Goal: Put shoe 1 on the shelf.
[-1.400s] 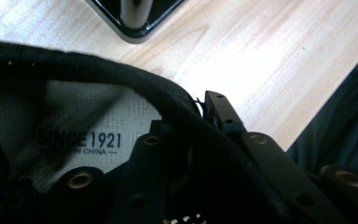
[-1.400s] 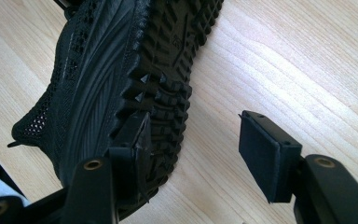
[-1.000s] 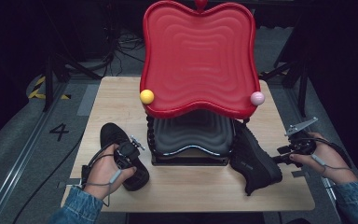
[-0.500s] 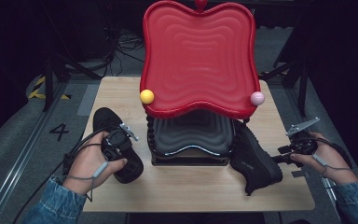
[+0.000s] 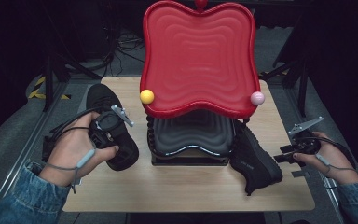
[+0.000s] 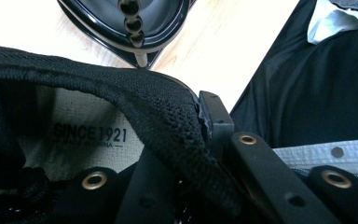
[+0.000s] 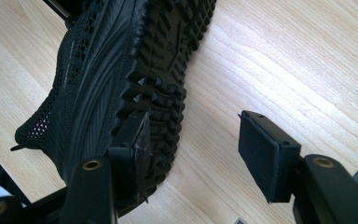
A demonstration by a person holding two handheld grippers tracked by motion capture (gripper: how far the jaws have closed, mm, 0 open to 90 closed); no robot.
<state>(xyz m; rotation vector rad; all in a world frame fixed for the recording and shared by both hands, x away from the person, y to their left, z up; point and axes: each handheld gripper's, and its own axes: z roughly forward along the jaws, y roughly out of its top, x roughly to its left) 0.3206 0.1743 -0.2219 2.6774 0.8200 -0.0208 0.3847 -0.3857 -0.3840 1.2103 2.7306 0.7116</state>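
While left gripper clamps the collar of left shoe at frame left | right gripper gapes, one pad against right shoe | that shoe lies on its side, lower right, long axis toward upper left.

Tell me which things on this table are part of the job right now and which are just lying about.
In the job:
- black mesh shoe gripped by the left tool
- second black mesh shoe, on its side by the open right tool

Lying about:
- red wavy plastic tray
- black ribbed stand
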